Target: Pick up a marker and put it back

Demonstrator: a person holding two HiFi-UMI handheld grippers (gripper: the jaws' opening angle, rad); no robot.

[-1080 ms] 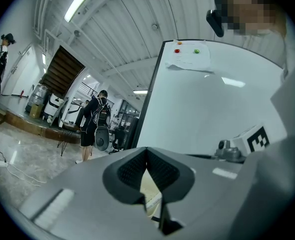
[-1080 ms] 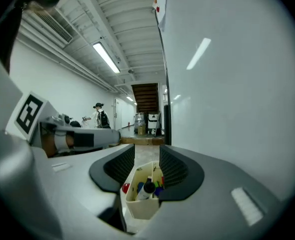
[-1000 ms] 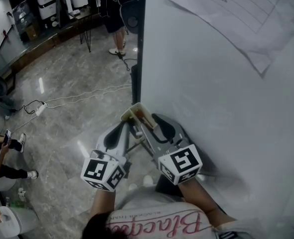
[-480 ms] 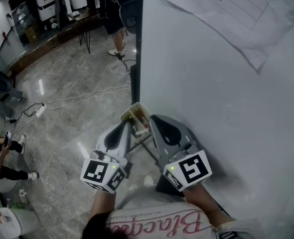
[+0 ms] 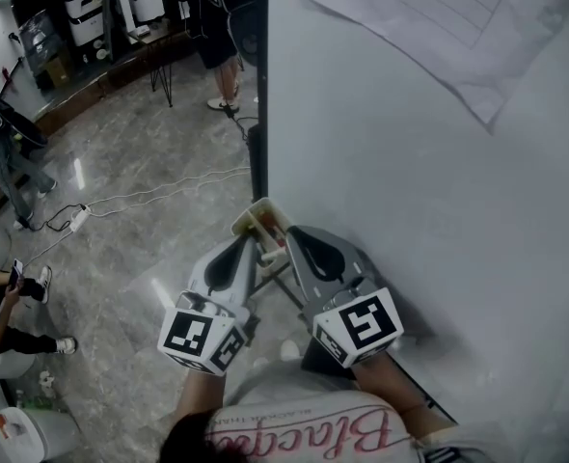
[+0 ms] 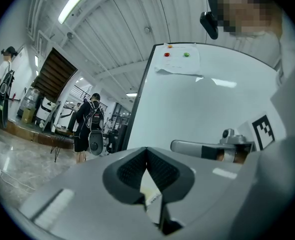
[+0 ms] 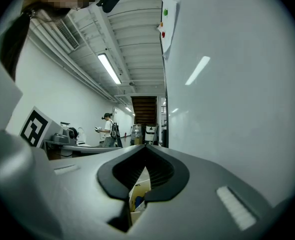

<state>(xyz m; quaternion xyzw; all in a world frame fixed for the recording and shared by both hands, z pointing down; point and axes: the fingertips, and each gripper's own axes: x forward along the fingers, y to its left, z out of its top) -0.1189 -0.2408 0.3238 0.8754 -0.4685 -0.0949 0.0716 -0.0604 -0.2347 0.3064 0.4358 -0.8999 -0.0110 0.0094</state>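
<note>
The grey stone floor [image 5: 121, 258] fills the left of the head view, with a white cable [image 5: 149, 191] trailing across it. One person sits low at the edge [image 5: 5, 297] and another stands far back [image 5: 217, 37].

The left claw [image 5: 241, 249] is held about level and aimed at the small open tray [image 5: 249, 212] at the lower left corner of the whiteboard [image 5: 410, 191]. Its pads meet at the tip with nothing between them. It seems to wait there as a steadying partner rather than to work.

The tray hangs at the board's edge, probably to keep pens within reach. The right gripper view shows something blue [image 7: 139, 202] lying inside it, which I take for a marker. So the task's thing lies in its holder, not in either claw.

The right claw [image 5: 294, 235] points along the board at the same tray, close to the surface. Its pads are pressed together and empty. A second ago its jaws stood wide apart over the tray; half a second ago they had shut, and they are shut now. Its marker cube sits a little lower in the head view than it did then.

A claw shut on nothing beside a filled tray fits a missed grab as well as a marker already returned. Farther right, a paper sheet [image 5: 429, 27] is stuck high on the board.
</note>
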